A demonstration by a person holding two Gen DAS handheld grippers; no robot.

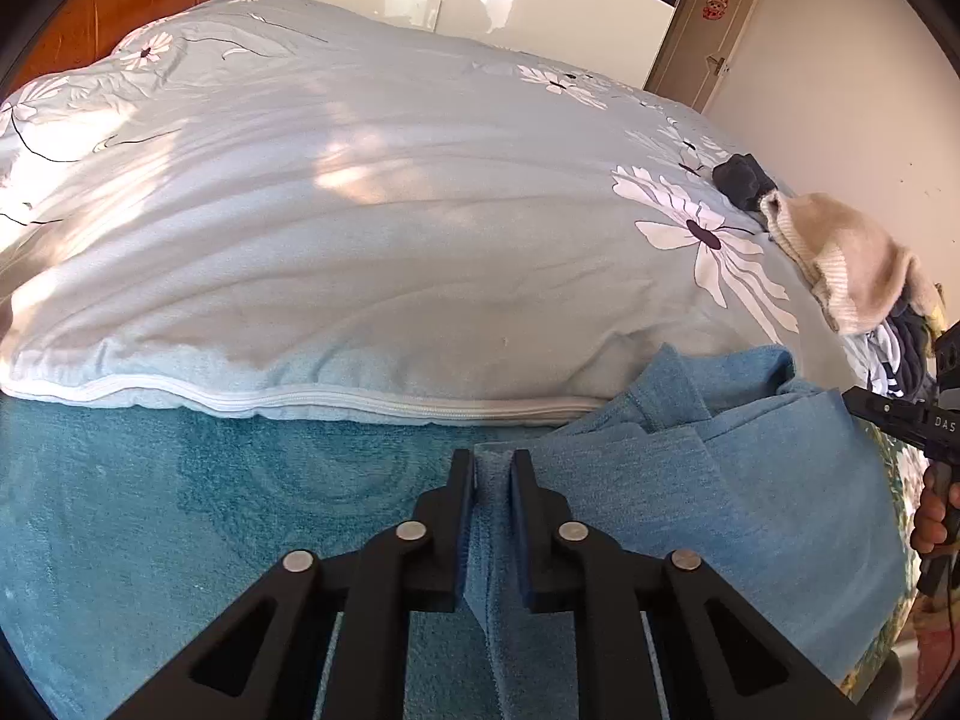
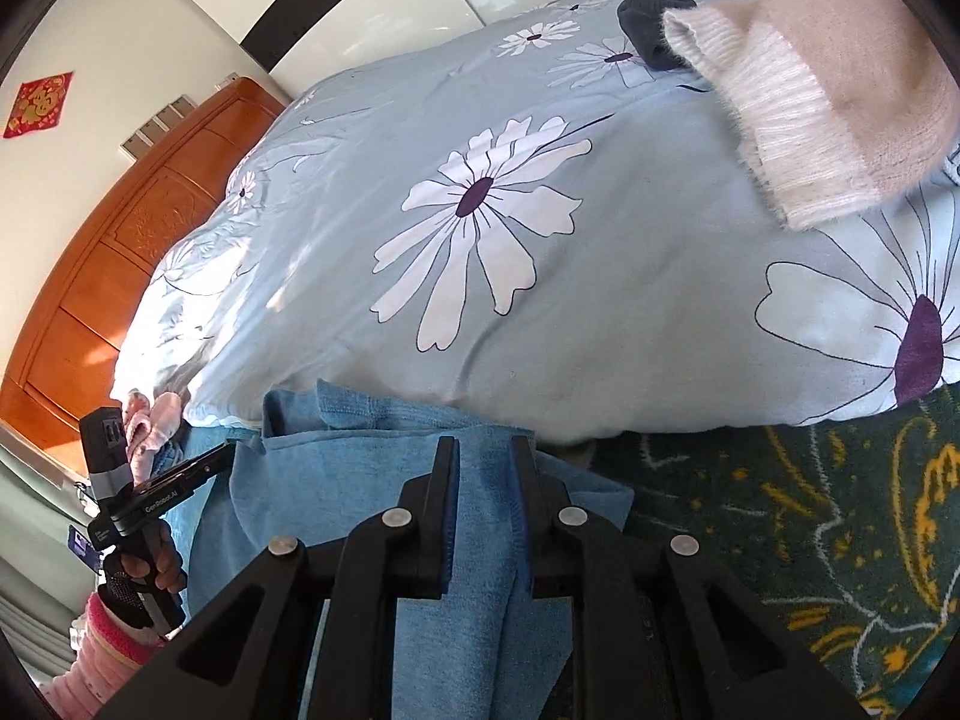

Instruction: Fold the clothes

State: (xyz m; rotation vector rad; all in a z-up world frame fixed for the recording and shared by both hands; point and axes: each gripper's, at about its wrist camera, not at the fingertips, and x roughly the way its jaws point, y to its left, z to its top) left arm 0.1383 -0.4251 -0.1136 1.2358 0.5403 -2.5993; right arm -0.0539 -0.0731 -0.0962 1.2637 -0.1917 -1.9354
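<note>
A light blue garment [image 1: 750,480] lies on the near part of the bed, partly folded. My left gripper [image 1: 492,468] is shut on a raised fold of it at its left edge. In the right wrist view the same blue garment [image 2: 360,480] runs between the fingers of my right gripper [image 2: 485,456], which is shut on its right edge. The other hand-held gripper shows at the right edge of the left wrist view [image 1: 912,420] and at the lower left of the right wrist view [image 2: 138,498].
A big pale blue duvet with white flowers [image 1: 390,210] fills the bed behind the garment. A teal blanket [image 1: 150,510] lies under it. A cream fuzzy sweater [image 2: 840,90] and a dark garment [image 2: 648,30] lie on the duvet. A wooden headboard [image 2: 120,252] stands at the left.
</note>
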